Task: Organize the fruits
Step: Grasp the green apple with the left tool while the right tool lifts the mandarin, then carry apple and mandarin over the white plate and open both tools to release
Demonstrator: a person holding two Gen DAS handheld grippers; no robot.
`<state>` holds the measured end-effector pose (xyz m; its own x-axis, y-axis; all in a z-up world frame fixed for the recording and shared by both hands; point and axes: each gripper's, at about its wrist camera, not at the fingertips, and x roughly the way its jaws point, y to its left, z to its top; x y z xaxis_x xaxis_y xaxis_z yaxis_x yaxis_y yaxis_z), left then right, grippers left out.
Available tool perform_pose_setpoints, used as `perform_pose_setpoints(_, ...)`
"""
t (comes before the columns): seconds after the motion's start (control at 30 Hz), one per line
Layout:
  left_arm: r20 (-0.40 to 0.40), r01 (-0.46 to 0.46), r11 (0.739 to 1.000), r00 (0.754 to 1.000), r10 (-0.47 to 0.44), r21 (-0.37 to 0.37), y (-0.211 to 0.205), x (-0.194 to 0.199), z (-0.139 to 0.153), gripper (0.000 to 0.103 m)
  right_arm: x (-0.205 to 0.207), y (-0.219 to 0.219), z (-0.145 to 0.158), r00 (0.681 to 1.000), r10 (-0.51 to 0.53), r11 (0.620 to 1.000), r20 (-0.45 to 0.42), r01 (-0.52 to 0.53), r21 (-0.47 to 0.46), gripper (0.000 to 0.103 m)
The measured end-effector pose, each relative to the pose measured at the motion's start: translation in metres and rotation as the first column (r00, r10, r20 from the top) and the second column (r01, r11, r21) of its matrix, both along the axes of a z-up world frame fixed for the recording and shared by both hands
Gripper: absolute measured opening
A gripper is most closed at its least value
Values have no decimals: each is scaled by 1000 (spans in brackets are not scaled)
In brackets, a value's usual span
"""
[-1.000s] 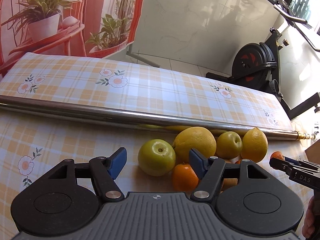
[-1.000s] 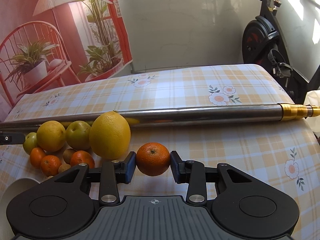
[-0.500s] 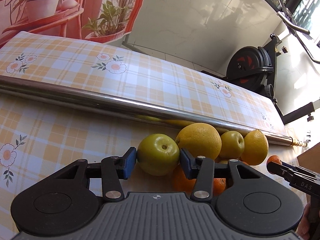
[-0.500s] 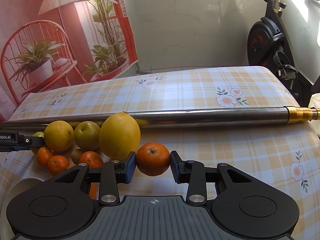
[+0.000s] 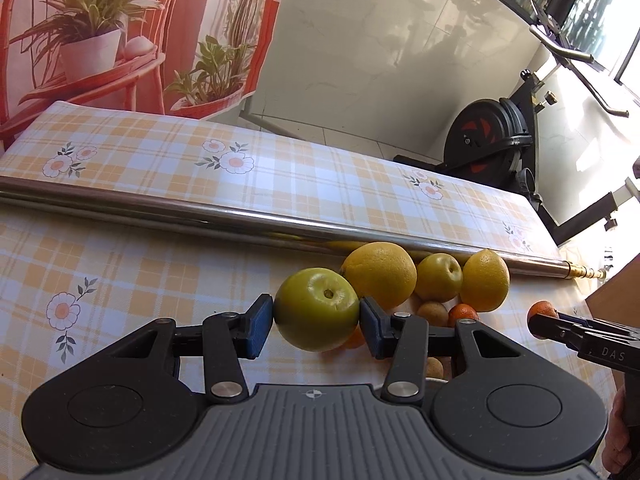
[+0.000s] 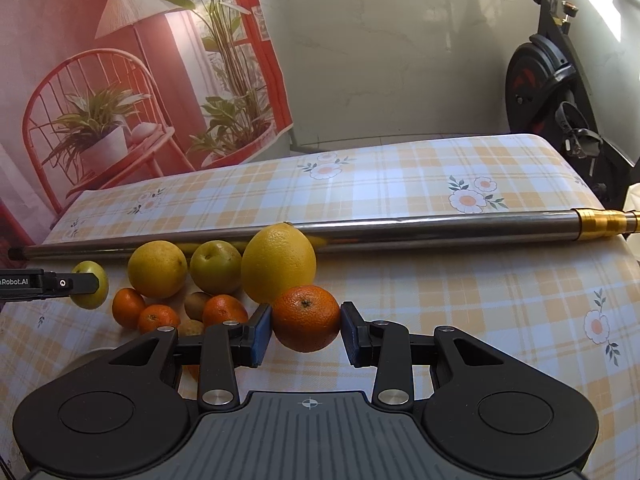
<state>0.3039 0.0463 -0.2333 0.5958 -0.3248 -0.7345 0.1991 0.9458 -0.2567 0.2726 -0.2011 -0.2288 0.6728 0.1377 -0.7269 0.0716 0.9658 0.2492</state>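
My left gripper (image 5: 316,320) is shut on a green apple (image 5: 316,308), held just above the cloth at the left end of the fruit pile. My right gripper (image 6: 306,326) is shut on an orange mandarin (image 6: 306,317), lifted off the table in front of the pile. On the cloth lie a big yellow citrus (image 6: 279,268), a second yellow citrus (image 6: 157,269), a yellow-green apple (image 6: 216,267), several small mandarins (image 6: 128,307) and brown kiwis (image 6: 197,305). In the right wrist view the left gripper's fingers (image 6: 76,283) show at the left edge with the apple (image 6: 94,292).
A long steel pole (image 6: 400,229) with a gold end lies across the checked tablecloth (image 6: 500,300) just behind the fruit. A white rim (image 6: 86,360) shows at the near left, mostly hidden by my right gripper. An exercise bike (image 5: 492,136) stands beyond the table's far right.
The left jaws closed onto the green apple, then drew it left and slightly up away from the pile. The right gripper rose a little, still holding its mandarin.
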Motion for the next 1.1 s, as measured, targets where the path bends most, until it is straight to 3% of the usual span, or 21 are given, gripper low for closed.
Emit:
perform_pose_setpoints(0.47,29,73,996,997,-74,49,10,-87,16,50,-49,43,26,994,110,994,0,-110,18,34)
perform_pose_setpoints(1.1,-27,183,971,983,-181,156,-2,-118,-10,50,-73,107,16,927,346,929,-143,-359,-83,34)
